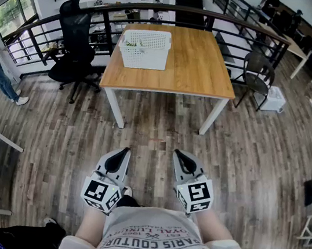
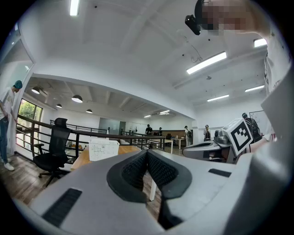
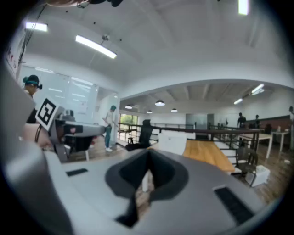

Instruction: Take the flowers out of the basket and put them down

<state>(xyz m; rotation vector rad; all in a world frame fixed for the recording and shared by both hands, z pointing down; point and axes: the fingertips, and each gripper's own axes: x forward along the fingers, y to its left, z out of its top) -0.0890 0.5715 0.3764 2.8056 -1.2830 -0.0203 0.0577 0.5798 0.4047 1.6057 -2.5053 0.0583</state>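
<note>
Surface [image 1: 201, 63] of light wood stands well ahead across the floor, carrying the white basket [image 1: 146, 58] near its far left corner. The task looks unstarted: the left hand-held gripper [image 1: 123, 152] and right hand-held gripper [image 1: 181, 155] are both closed tight and empty, close to the person's body. The flowers [image 1: 134, 44] lie inside the basket, showing only as a greenish hint; their number and shape cannot be made out.

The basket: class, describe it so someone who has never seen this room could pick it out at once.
Start at the wooden table beside the dark railing. The basket stands on its left part, nearest the black office chair. It is white, rectangular, with perforated walls, and is the only thing on the tabletop.
</note>
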